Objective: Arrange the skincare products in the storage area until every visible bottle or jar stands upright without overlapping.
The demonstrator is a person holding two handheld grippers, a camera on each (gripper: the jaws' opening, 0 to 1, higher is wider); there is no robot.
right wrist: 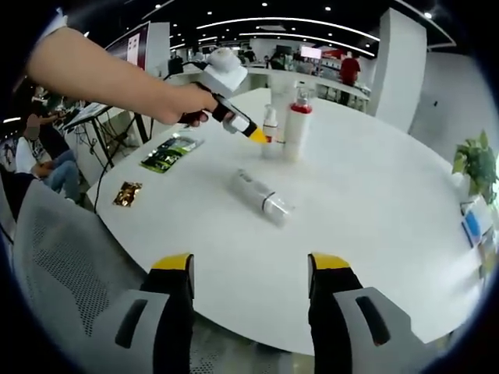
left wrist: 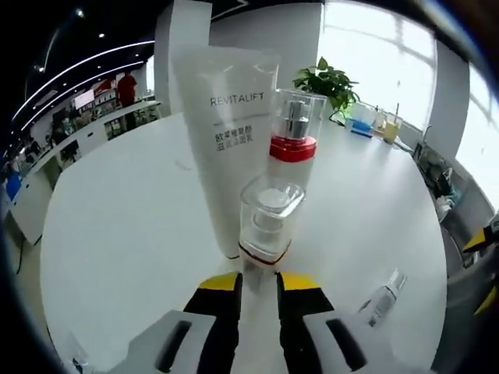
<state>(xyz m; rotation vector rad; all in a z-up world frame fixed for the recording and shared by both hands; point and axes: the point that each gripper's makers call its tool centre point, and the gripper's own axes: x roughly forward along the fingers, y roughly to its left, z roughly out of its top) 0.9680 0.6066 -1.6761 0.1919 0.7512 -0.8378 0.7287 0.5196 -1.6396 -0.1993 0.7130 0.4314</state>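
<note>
A white REVITALIFT tube (left wrist: 226, 132) stands upright on the round white table (left wrist: 117, 234). Right of it stands a taller bottle (left wrist: 295, 132) with a clear cap and a red band. A small clear-capped bottle (left wrist: 269, 222) stands in front of both, just beyond my left gripper (left wrist: 260, 280), whose jaws are nearly together with nothing between them. In the right gripper view, a hand holds the left gripper (right wrist: 261, 137) beside that upright group (right wrist: 292, 128). A clear bottle (right wrist: 263, 196) lies on its side mid-table, also seen at the lying bottle (left wrist: 384, 296). My right gripper (right wrist: 249, 269) is open over the near table edge.
A potted plant (left wrist: 327, 82) and some blue and yellow items (left wrist: 366, 125) sit at the far edge. Two flat packets (right wrist: 168, 153) (right wrist: 127, 193) lie at the table's left side. A grey mesh chair (right wrist: 54, 257) stands below the near edge. The person's arm (right wrist: 109, 78) reaches across.
</note>
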